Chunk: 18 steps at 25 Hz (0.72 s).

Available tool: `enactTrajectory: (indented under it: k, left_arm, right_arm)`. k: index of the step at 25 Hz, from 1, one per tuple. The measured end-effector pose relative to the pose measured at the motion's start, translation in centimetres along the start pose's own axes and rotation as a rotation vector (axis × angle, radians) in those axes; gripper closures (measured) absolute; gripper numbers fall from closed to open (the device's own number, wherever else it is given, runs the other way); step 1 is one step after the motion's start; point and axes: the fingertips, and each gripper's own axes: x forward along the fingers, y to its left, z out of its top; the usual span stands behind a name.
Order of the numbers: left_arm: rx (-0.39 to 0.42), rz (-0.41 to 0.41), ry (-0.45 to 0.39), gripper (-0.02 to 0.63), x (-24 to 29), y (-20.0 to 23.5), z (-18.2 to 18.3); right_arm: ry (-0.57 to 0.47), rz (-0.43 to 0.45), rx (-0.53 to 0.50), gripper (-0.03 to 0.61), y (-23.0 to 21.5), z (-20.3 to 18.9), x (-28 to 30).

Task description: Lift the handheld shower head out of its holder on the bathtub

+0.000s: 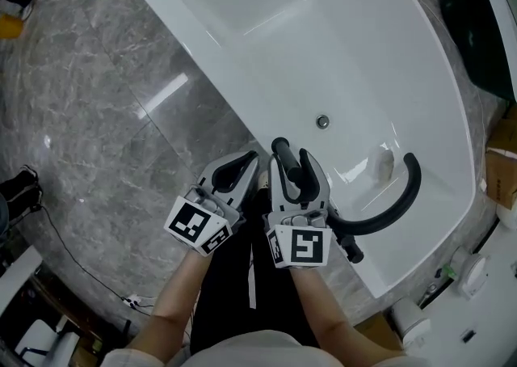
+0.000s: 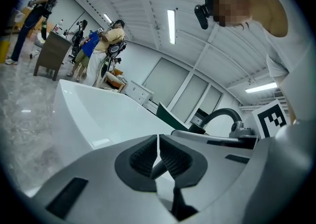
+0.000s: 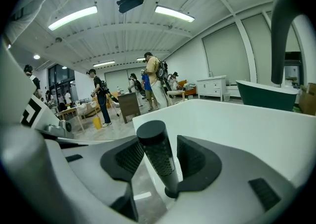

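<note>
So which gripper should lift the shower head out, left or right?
Right. The right gripper has the shower head handle between its jaws; the left gripper is shut and empty.

Wears black trousers with a white stripe and a pale top. Has a light grey left gripper and right gripper, with black ribbed pads and white cubes printed with black square markers.

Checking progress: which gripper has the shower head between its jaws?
The right gripper: the black shower head stands between its jaws; the left gripper has jaws together, empty.
</note>
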Motion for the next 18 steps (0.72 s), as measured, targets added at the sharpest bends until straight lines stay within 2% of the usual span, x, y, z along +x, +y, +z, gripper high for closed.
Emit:
enactTrajectory:
  k: [7, 18]
  left_arm:
    - [-0.022, 0.003, 0.017, 0.594, 0.8, 1.2, -2.2]
    - [-0.042, 0.017, 0.027, 0.594, 1.3, 2.9, -4.5]
  right_arm:
    - [0.013, -0.092, -0.011, 0.387, -1.1, -2.1, 0.9]
    - [0.039, -0.115, 0.004, 0.387, -1.8, -5.1, 2.2]
